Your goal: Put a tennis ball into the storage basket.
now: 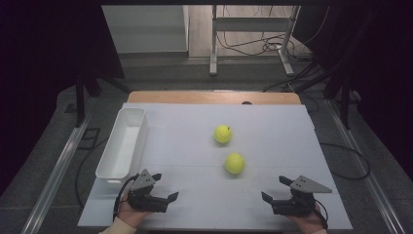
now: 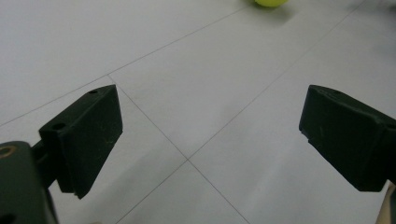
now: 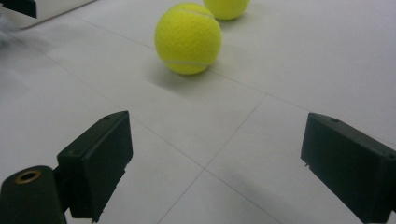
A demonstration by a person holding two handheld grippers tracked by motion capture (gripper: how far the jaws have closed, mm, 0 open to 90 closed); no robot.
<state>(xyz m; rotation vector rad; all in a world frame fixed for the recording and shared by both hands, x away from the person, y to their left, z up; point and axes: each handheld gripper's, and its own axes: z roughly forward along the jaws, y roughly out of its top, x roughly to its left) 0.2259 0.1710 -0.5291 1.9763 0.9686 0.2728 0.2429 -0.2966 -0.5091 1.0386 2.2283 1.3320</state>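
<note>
We hold both hand-held grippers, left and right, wide, empty, above worktop. Near ball ahead between them, far ball beyond. Reach step, we judge; next: close on near ball.

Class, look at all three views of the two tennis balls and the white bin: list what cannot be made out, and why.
- Farther tennis ball: right gripper view, top cut off by the edge.
- Tennis ball: left gripper view, mostly cut off; which ball, unclear.
- White bin: high view, near wall hides part of its floor.
- Dark mark on farther ball: too small.
</note>
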